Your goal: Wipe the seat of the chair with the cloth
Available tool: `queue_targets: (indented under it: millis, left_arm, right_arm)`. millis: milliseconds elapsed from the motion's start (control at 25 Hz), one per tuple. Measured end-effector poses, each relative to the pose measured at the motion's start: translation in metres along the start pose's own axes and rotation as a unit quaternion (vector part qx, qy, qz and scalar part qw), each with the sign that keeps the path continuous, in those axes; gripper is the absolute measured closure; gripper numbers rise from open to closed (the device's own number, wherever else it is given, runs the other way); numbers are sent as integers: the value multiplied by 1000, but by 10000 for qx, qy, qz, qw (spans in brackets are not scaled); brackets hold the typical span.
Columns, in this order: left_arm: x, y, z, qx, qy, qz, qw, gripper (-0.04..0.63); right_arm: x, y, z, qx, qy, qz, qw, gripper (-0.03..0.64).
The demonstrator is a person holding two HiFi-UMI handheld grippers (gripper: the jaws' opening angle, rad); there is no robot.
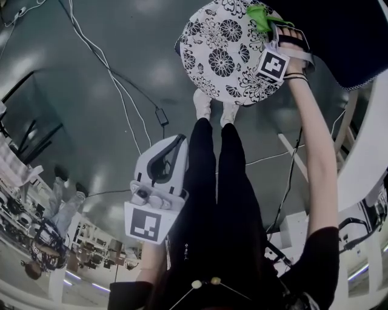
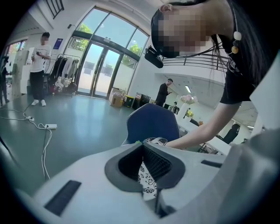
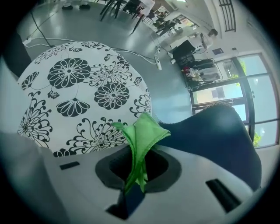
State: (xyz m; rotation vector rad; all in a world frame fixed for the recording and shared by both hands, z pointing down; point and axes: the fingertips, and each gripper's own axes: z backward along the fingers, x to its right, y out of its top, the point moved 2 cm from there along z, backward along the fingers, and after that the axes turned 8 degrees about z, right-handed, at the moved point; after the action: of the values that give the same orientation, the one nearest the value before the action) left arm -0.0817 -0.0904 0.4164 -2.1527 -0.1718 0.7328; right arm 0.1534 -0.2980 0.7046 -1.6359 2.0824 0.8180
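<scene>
— What is taken up first, as the largest thing?

— The round seat (image 1: 221, 60), covered in a black-and-white flower print, is seen from above, with the blue backrest (image 1: 339, 42) at its far side.

— How are the grippers placed?

— The left gripper (image 1: 165, 158) is held near the body, well apart from the seat. Its fingers are pressed together with nothing between them. The right gripper (image 1: 271, 29) is reached out to the seat's edge beside the backrest, and its fingers are clenched on the green cloth (image 1: 260, 17).

— Is the cloth laid on the seat?

— That cannot be told. It is bunched and sticks out of the fingers over the rim.

— Which step is judged to be in hand?

— The start of the wiping. For the next move, the cloth needs to be pressed down onto the print and drawn across the whole seat. The grip must be firm enough that the cloth is not dragged out.
</scene>
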Motion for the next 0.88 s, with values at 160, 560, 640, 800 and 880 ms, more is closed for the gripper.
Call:
queue_targets:
  millis: [160, 560, 640, 800, 880]
  left_arm:
    - [-1, 0, 0, 15, 12, -24, 10000, 591]
    - [2, 2, -2, 77, -25, 24, 10000, 591]
    - [3, 1, -3, 80, -42, 23, 10000, 590]
    - [6, 0, -1, 79, -53, -11, 10000, 590]
    - [7, 0, 1, 98, -51, -31, 9999, 589]
  right_arm:
    - [-21, 13, 9, 156, 120, 222, 9996, 565]
    - [-108, 38, 67, 725, 598, 341, 9950, 565]
    - [-129, 41, 81, 799, 742, 342, 9934, 565]
    - [-168, 48, 111, 969, 999, 411, 9894, 565]
    - [-182, 52, 122, 1022, 1102, 435, 9877, 565]
